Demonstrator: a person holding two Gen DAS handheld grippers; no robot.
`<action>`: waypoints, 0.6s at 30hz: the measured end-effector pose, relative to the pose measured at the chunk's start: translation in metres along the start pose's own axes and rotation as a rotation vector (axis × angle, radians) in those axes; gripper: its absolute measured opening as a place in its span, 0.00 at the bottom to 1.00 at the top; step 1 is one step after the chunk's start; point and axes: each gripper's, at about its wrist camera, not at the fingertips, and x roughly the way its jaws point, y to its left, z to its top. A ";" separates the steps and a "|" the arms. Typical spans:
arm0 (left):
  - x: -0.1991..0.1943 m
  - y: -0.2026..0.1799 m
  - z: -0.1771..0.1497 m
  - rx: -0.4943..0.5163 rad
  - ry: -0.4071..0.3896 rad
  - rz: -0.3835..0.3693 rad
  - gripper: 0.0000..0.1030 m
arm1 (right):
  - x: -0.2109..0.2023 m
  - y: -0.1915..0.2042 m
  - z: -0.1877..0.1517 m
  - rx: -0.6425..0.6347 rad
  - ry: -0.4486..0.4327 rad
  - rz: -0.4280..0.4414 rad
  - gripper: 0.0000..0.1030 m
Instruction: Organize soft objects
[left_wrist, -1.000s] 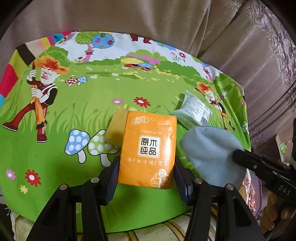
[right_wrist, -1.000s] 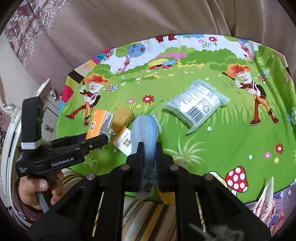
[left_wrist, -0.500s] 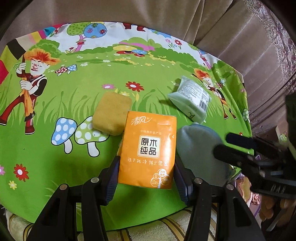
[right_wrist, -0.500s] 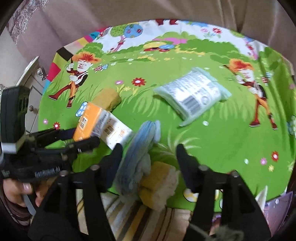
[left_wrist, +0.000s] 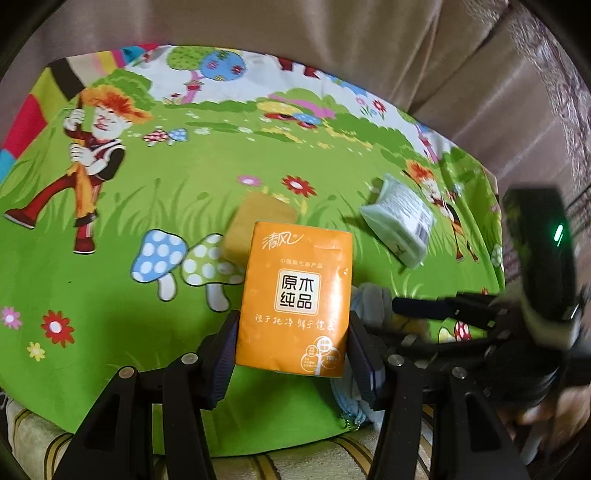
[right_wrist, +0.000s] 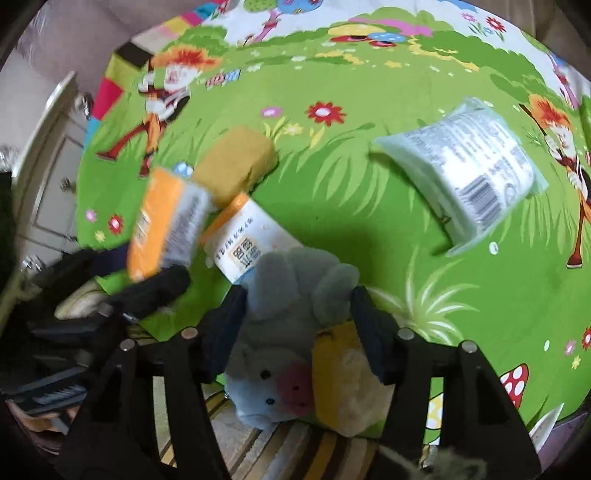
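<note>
Left claw (left_wrist: 293, 345) clenches glossy orange tissue pack (left_wrist: 295, 299); right claw (right_wrist: 299, 325) closing, seemingly loose around fuzzy plush (right_wrist: 291, 295).

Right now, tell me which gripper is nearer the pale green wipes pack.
Right. The right gripper straddles the blue plush toy, just below the wipes pack; the left gripper, holding the orange tissue pack, sits farther away.

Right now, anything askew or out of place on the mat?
Yes. The blue plush lies face-up half off the mat's near edge, overhanging the striped cushion, between the closing right gripper's jaws. The left gripper holds the orange tissue pack upright. White pack lies diagonal.
</note>
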 end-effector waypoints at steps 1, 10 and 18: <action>-0.003 0.004 0.000 -0.011 -0.012 0.006 0.53 | 0.004 0.007 -0.002 -0.028 0.002 -0.021 0.64; -0.004 0.018 -0.004 -0.057 -0.012 0.008 0.53 | 0.016 0.003 0.002 -0.023 -0.039 -0.023 0.79; -0.008 0.019 -0.004 -0.062 -0.030 0.011 0.53 | 0.005 0.020 -0.004 -0.145 -0.083 -0.031 0.32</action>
